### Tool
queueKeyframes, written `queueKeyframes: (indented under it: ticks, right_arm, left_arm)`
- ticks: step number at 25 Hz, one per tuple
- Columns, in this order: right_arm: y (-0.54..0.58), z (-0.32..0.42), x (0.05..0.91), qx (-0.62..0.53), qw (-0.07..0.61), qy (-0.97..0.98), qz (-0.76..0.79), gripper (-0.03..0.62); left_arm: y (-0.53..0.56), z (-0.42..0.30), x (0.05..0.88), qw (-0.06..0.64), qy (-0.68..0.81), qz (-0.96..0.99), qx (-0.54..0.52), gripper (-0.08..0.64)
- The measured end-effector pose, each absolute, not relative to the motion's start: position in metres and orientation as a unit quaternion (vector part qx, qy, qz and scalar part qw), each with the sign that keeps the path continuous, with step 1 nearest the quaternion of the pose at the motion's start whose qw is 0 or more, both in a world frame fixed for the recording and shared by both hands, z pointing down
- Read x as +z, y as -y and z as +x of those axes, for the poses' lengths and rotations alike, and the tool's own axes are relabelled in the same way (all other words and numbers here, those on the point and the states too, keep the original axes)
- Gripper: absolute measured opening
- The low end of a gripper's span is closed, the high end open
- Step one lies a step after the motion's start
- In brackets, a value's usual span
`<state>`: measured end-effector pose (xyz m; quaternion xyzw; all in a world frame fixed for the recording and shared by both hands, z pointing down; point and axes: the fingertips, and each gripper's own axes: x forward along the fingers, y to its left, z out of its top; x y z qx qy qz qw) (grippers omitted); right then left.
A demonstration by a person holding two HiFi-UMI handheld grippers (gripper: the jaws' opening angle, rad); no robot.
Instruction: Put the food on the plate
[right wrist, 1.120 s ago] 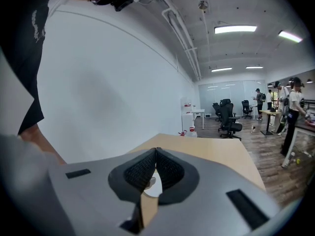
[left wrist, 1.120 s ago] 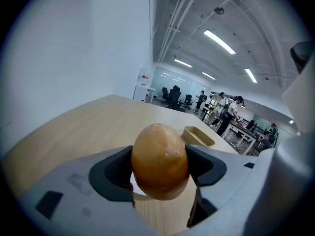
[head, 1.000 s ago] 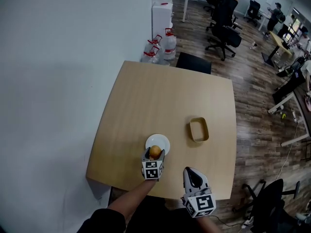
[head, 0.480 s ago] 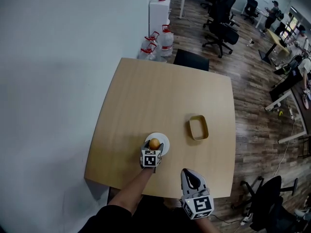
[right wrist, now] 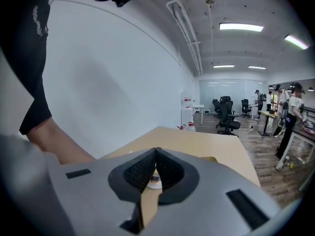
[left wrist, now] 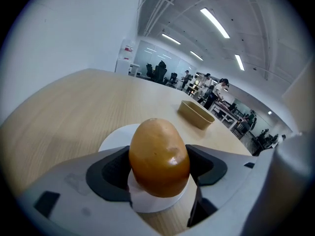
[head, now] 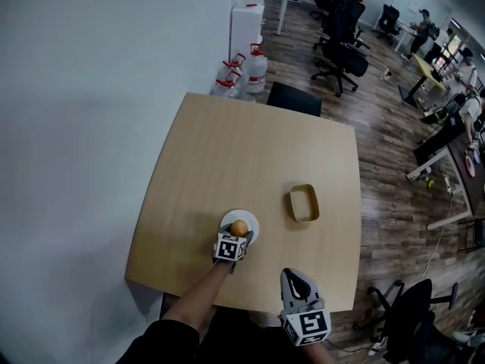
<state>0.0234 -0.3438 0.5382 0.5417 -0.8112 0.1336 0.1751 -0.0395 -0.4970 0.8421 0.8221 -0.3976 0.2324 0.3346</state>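
Note:
A smooth brown egg-shaped food item (left wrist: 158,156) (head: 239,227) is clamped upright between the jaws of my left gripper (head: 236,234) (left wrist: 160,168). It hangs just over the near part of a small round white plate (head: 241,221) (left wrist: 118,136) on the wooden table (head: 227,165); whether it touches the plate I cannot tell. My right gripper (head: 299,286) (right wrist: 155,170) is held off the table's near edge, jaws pressed together with nothing between them.
A tan oblong tray (head: 304,203) (left wrist: 196,114) lies on the table to the right of the plate. A white wall runs along the left. Water jugs (head: 246,73) and a black chair (head: 292,97) stand beyond the far edge; office chairs and desks fill the room behind.
My left gripper with the food has edged forward over the plate and sits a little lower. The right gripper has stayed near the table's front edge, shut.

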Motion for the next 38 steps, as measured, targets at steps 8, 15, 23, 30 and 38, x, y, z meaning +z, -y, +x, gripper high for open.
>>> queueKeyframes:
  ticks: [8, 15, 23, 30, 38]
  right_arm:
    - [0.342, 0.035, 0.536, 0.120, 0.178, 0.812, 0.543, 0.060]
    - [0.337, 0.041, 0.536, 0.122, 0.180, 0.808, 0.547, 0.060]
    - [0.328, 0.063, 0.541, 0.127, 0.168, 0.798, 0.565, 0.060]
    - [0.324, 0.083, 0.538, 0.131, 0.144, 0.790, 0.582, 0.060]
    - [0.282, 0.091, 0.538, 0.123, 0.131, 0.808, 0.561, 0.060]
  left_arm:
    - [0.508, -0.049, 0.843, 0.300, 0.419, 0.817, 0.259, 0.321]
    - [0.519, -0.048, 0.844, 0.274, 0.413, 0.827, 0.264, 0.322]
    - [0.507, -0.067, 0.796, 0.273, 0.466, 0.819, 0.194, 0.322]
    - [0.464, -0.064, 0.738, 0.252, 0.451, 0.842, 0.154, 0.322]
    - [0.383, -0.054, 0.664, 0.242, 0.453, 0.852, 0.098, 0.322]
